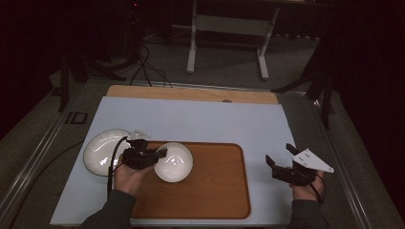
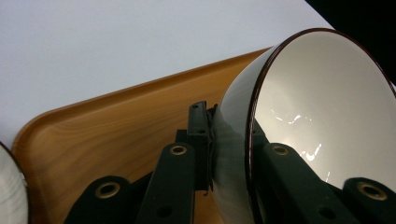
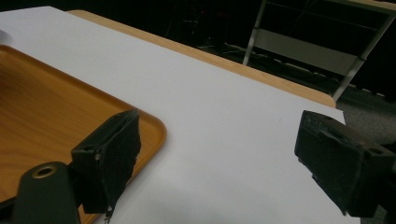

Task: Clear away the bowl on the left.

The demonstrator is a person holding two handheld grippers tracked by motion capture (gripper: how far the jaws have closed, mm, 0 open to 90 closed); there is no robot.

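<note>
White glossy bowl [image 2: 322, 112] clamped by its rim in the left gripper [image 1: 143, 156], over the wooden tray [image 1: 215, 191]; keep it level. Right gripper [image 1: 282, 167] gapes empty.

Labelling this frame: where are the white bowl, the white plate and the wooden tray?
White bowl [image 1: 174, 162], high view, inner base.
White plate [image 1: 101, 149], high view, centre.
Wooden tray [image 1: 215, 186], high view, bare floor.

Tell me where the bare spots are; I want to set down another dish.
Free: the tray right of the bowl, and the white mat between the tray's far edge and the wooden table edge. Crowded: the left, where the plate, left tongs and bowl sit together.
</note>
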